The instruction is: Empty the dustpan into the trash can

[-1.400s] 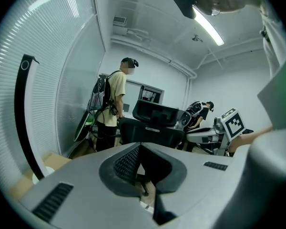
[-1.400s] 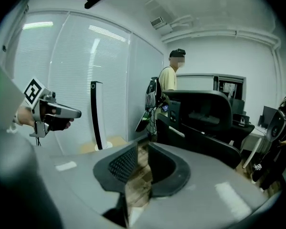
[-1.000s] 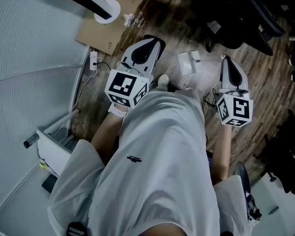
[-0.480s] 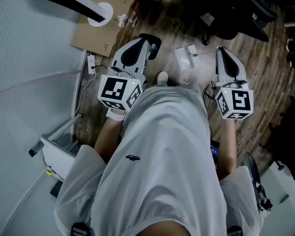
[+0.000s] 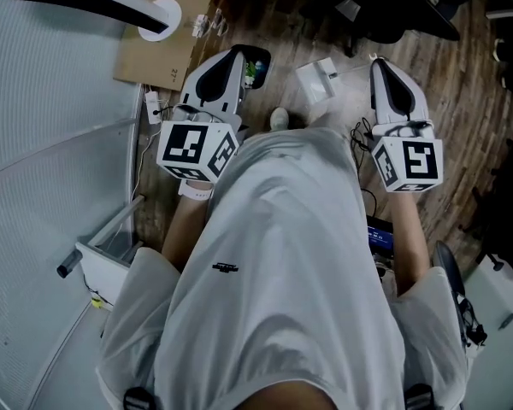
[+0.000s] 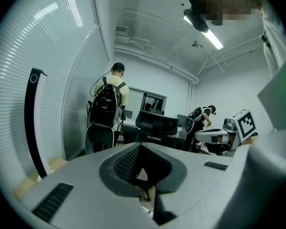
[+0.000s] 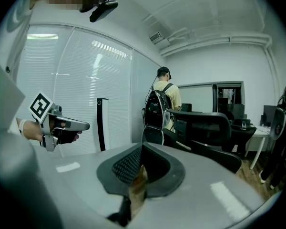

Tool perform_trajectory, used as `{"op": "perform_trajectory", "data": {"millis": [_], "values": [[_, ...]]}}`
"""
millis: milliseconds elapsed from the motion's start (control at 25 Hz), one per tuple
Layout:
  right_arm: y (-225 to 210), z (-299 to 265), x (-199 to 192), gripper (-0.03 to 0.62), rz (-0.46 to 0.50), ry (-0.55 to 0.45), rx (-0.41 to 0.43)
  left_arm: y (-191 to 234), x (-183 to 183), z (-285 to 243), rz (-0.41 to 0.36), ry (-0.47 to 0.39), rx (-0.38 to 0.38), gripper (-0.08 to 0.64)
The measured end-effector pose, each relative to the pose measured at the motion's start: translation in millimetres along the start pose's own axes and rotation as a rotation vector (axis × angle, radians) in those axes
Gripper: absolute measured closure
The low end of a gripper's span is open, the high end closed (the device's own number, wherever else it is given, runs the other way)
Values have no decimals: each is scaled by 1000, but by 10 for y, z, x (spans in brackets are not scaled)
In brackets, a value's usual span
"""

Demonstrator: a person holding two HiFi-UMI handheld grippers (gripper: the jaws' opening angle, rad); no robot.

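Observation:
Both grippers are held out level in front of the person's white shirt. In the head view my left gripper (image 5: 238, 58) is shut with nothing in it, and its closed jaws fill the bottom of the left gripper view (image 6: 141, 175). My right gripper (image 5: 383, 67) is also shut and empty (image 7: 137, 175). A dark open-topped container (image 5: 258, 65) with something green inside stands on the wooden floor just past the left gripper's tip, partly hidden by it. No dustpan shows in any view.
A white box (image 5: 316, 79) lies on the floor between the grippers. A cardboard sheet (image 5: 154, 49), a white round stand base (image 5: 160, 14) and a power strip (image 5: 151, 105) lie left. Dark office chairs (image 7: 205, 128) and a person with a backpack (image 6: 107, 106) stand ahead.
In the head view both grippers now sit a little higher in the picture, farther from the body, and the floor things have shifted too. Both stay shut.

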State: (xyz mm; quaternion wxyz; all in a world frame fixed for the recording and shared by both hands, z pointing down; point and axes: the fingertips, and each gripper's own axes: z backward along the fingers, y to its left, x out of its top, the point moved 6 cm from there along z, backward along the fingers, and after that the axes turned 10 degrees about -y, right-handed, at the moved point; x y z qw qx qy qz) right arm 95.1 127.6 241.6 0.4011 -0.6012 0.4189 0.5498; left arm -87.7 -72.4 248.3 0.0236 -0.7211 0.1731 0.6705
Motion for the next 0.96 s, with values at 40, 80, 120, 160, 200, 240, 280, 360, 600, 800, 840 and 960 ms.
{"op": "perform_trajectory", "data": {"millis": [40, 80, 120, 160, 200, 240, 280, 360, 600, 800, 840, 960], "values": [[9, 14, -13, 581, -7, 0, -1, -17, 4, -1, -2, 1, -5, 554], [21, 23, -27, 581, -14, 1, -1, -32, 12, -2, -4, 1, -10, 554], [35, 32, -36, 581, -16, 1, -2, -48, 19, 3, -5, 1, -15, 554], [49, 42, -35, 581, -15, 1, -2, -65, 22, 10, -5, 2, -18, 554], [57, 45, -24, 581, -9, 0, -1, -80, 23, 12, -3, 1, -21, 554], [59, 39, -4, 581, 0, -3, 1, -87, 22, 1, 0, -2, -23, 554], [63, 30, 17, 581, 6, -6, 1, -87, 19, -12, 3, -6, -25, 554], [97, 27, 34, 581, 6, -8, 3, -77, -5, -7, 11, -5, -24, 554], [191, 63, -17, 581, 17, 26, 63, -96, -46, 2, 31, -3, -33, 554], [187, 83, -45, 581, 7, 28, 61, -86, -58, -16, 35, -1, -36, 554], [188, 80, -51, 581, 7, 28, 60, -82, -62, -16, 35, 0, -35, 554], [201, 77, -75, 581, 6, 34, 56, -74, -74, -5, 35, 5, -35, 554]]}}
